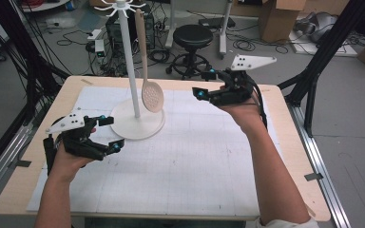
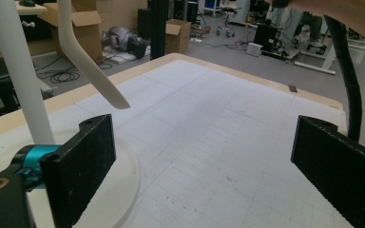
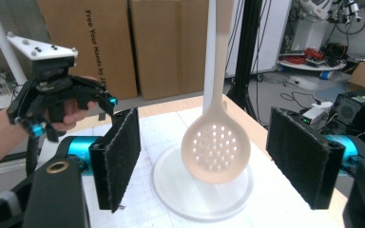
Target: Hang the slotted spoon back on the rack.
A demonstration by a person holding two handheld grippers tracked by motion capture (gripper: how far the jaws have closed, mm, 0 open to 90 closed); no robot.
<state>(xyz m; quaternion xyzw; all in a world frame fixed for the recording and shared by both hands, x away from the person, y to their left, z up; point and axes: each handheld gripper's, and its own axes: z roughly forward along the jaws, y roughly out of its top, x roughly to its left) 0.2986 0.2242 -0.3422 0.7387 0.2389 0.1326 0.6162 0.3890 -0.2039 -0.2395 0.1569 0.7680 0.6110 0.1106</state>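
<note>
From the high view, a cream-coloured slotted plastic spoon [image 1: 151, 92] hangs bowl-down from the top of a white pole stand with a round base [image 1: 138, 124], which sits on the gridded white mat near the far-left part of the pale wooden worktop [image 1: 292, 156]. The left tongs [image 1: 110, 133] rest low by the worktop's left edge, just beside the stand's base, jaws spread wide with nothing between them. The right tongs [image 1: 205, 83] are held above the far edge, right of the spoon and pointed toward it, jaws apart and empty.

In the left gripper view, the two black jaws stand far apart over the bare mat. The stand's pole [image 2: 21, 76] and base rim lie at the left jaw, and the spoon's pale edge [image 2: 90, 61] slants down beside the pole.

In the right gripper view, the spoon's perforated bowl [image 3: 216, 148] hangs between the widely parted padded jaws, clear of both, above the stand's round base [image 3: 171, 185]. The left tongs [image 3: 73, 116] show beyond, in a hand.
</note>
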